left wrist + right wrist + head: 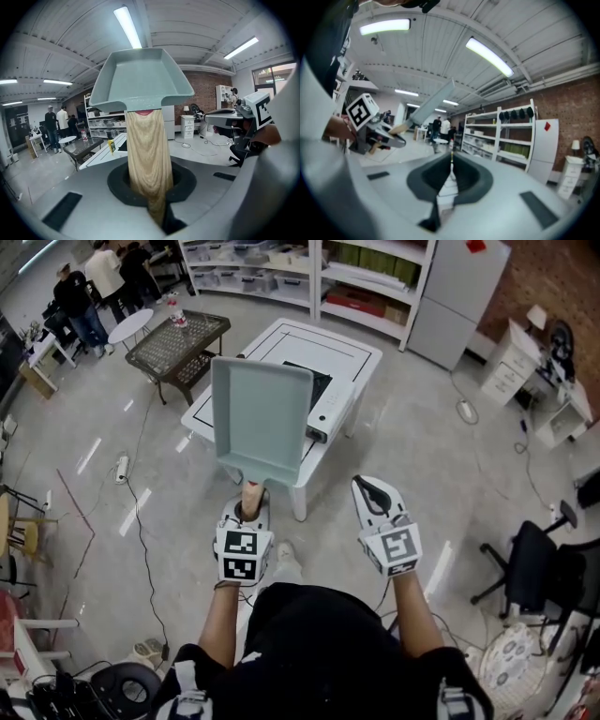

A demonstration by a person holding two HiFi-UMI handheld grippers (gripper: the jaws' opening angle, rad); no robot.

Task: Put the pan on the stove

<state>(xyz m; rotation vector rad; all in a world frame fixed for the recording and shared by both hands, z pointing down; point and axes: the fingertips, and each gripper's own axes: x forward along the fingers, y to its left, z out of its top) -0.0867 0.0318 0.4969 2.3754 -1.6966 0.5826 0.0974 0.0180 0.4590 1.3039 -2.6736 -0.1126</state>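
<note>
1. Left gripper (249, 512): lower centre-left of the head view, marker cube facing the camera, jaws pointing up the frame. Clamped on the wooden handle (251, 495) of the pan; in the left gripper view, grips that handle low in the middle of the frame, between the dark pads.
2. Left forearm (217, 624): bare, runs straight up from the bottom edge to the gripper.
3. Pan (261, 418): square, grey-green, held in the air at centre of the head view, handle downward, open side turned to the camera. Overlaps the near left part of the stove in the picture and does not rest on it. In the right gripper view, shows edge-on at upper centre-left, slanting up to the right.
4. Right gripper (373, 491): lower centre-right of the head view, beside the left gripper and apart from it, tilted a little leftward. Jaws together in the right gripper view, nothing between them.
5. Right forearm (417, 615): bare, rises from the lower right to that gripper.
6. Stove (323, 343): white unit with dark cooktop, upper centre of the head view, standing on the grey floor (422, 437).
</note>
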